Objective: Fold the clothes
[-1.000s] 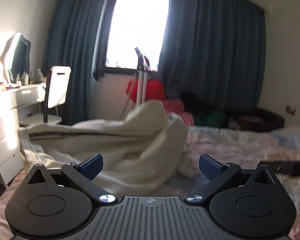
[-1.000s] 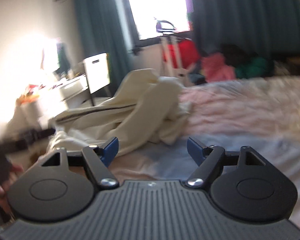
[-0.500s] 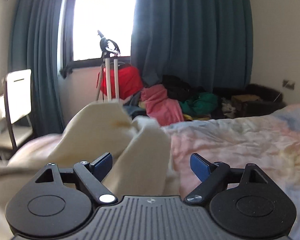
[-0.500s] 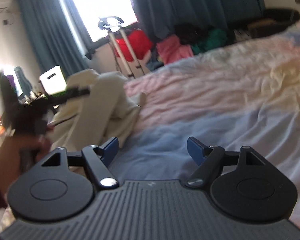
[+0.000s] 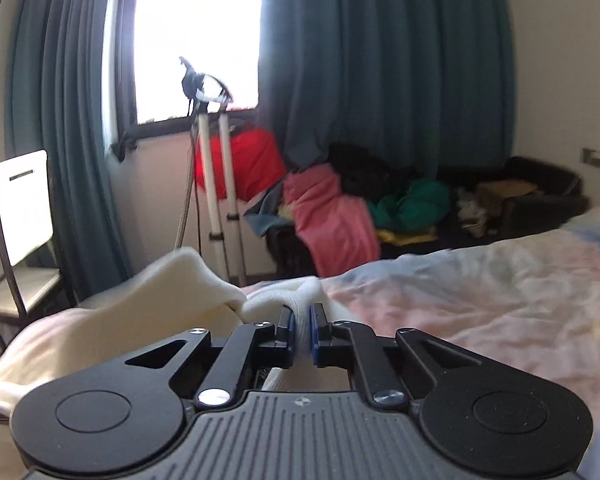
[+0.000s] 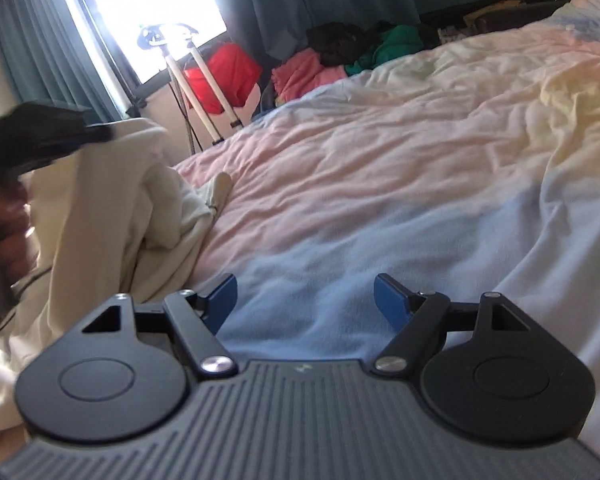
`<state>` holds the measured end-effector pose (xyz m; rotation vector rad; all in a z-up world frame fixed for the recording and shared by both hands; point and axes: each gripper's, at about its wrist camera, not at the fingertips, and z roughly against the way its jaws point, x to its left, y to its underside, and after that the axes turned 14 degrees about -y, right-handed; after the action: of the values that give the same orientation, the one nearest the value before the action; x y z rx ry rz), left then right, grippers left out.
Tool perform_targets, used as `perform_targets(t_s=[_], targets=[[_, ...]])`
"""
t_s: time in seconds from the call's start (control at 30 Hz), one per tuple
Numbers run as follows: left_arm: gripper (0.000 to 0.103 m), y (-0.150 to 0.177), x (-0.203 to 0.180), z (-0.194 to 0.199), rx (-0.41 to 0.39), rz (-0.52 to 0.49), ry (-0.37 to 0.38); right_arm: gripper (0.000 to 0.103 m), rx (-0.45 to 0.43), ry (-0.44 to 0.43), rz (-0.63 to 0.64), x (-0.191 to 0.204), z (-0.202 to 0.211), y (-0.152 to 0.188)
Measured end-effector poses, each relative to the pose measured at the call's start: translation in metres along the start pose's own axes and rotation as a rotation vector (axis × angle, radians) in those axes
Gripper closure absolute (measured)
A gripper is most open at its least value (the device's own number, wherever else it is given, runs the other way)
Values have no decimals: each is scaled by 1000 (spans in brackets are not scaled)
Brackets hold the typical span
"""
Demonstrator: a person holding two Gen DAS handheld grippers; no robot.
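Left gripper [image 5: 302, 330] has just clamped a fold of the cream garment [image 5: 148, 304] heaped at the bed's [image 6: 400, 152] edge; right gripper [image 6: 304, 300] gapes empty. Lift slowly, grabbing an opposite edge.

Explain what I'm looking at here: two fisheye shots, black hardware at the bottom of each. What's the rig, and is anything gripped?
There is no robot. A person holds a hand-operated two-finger gripper in each hand, and each picture comes from a camera on one gripper, looking forward along its blue-padded fingers.

In the left wrist view, the left gripper has just closed, and a fold of the cream garment is pinched between its pads.

In the right wrist view, the right gripper stands open with nothing between its fingers, over the pastel bedspread. The same garment lies bunched at the left of the bed, and the blurred dark shape in the upper left is the other gripper with the person's hand.

Behind are a window, teal curtains and a pile of clothes.
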<state>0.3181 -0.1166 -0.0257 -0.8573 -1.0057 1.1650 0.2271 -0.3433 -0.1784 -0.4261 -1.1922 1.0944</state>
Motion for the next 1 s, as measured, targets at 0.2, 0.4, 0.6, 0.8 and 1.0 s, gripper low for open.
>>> perform_targets(t_s=[0.2, 0.4, 0.6, 0.8, 1.0], targets=[[96, 33, 42, 121, -26, 47, 83, 25, -34, -23, 42, 15, 20, 1], [96, 114, 74, 205, 77, 144, 118, 25, -47, -117, 77, 43, 58, 5], [95, 140, 86, 208, 211, 254, 98, 30, 26, -301, -143, 44, 73, 17], [95, 150, 97, 200, 204, 301, 102, 30, -1, -397, -299, 35, 69, 5], [95, 162, 102, 179, 208, 357, 143, 30, 63, -396, -350, 36, -7, -36]])
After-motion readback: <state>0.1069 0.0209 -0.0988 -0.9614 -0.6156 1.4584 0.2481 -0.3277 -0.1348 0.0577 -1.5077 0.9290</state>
